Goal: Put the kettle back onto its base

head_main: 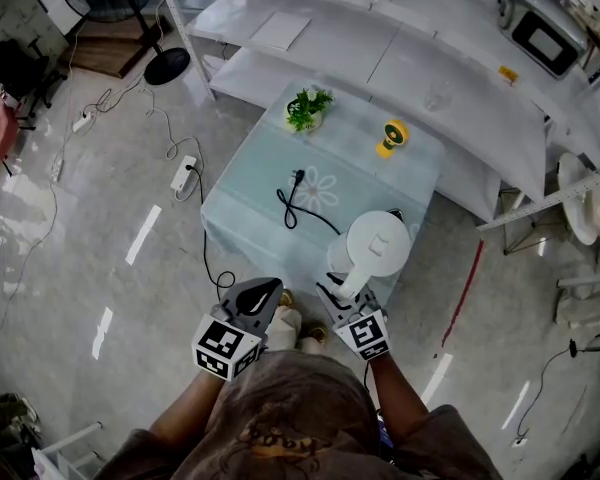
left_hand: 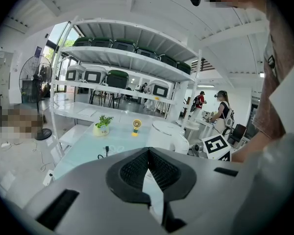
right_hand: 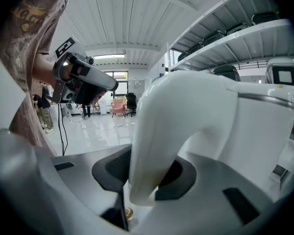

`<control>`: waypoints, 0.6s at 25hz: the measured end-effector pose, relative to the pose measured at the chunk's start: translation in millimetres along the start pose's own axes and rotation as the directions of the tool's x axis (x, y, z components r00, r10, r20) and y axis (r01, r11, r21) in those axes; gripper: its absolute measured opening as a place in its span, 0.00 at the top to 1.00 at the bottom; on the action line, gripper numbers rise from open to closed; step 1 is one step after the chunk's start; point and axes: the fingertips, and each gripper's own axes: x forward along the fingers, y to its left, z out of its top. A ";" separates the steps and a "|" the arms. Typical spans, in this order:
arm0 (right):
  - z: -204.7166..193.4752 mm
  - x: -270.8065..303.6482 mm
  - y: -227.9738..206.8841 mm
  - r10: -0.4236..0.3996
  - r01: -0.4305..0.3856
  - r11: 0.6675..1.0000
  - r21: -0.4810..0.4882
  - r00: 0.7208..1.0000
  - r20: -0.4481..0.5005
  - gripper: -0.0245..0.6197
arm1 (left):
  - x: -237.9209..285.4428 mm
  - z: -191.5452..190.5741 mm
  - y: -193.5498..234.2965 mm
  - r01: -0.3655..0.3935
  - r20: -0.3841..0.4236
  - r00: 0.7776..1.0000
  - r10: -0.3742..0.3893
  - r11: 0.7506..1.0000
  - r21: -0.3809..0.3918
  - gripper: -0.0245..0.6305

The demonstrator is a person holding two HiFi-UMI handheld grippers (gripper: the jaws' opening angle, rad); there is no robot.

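Right gripper [head_main: 340, 296] clamps the white kettle [head_main: 378, 240] by its handle at lower center. Left gripper [head_main: 261, 290] is closed and empty. The base is possibly hidden underneath. Letting go off-center could tip the kettle.

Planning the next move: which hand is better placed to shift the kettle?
Right. The right tool is shut on the handle of the kettle; the left tool is shut on nothing, clear of the kettle.

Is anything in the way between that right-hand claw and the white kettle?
Nothing visible does. The right gripper is closed on the handle of the kettle, with no gap between them.
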 end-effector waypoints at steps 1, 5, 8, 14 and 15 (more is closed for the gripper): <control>-0.1 -0.6 0.2 -0.001 0.001 1.000 0.000 1.000 0.001 0.78 | -0.5 -0.5 -0.3 0.000 0.001 1.000 0.000 1.000 -0.001 0.93; -0.9 0.0 1.5 -0.005 0.005 1.000 -0.002 1.000 0.002 0.78 | -3.3 -3.6 -1.1 0.000 0.001 1.000 0.000 1.000 -0.005 0.93; -0.5 0.7 0.8 -0.002 0.002 1.000 -0.013 1.000 -0.003 0.78 | -3.8 -3.2 -2.9 0.001 0.000 1.000 -0.001 1.000 -0.004 0.93; -5.1 2.1 6.7 0.009 -0.009 1.000 0.005 1.000 -0.014 0.78 | -6.6 -4.3 -5.6 -0.003 -0.001 1.000 0.003 1.000 -0.004 0.93; -6.2 1.4 7.6 0.009 -0.009 1.000 0.005 1.000 -0.015 0.78 | -7.1 -4.0 -5.8 -0.003 -0.001 1.000 0.003 1.000 -0.003 0.93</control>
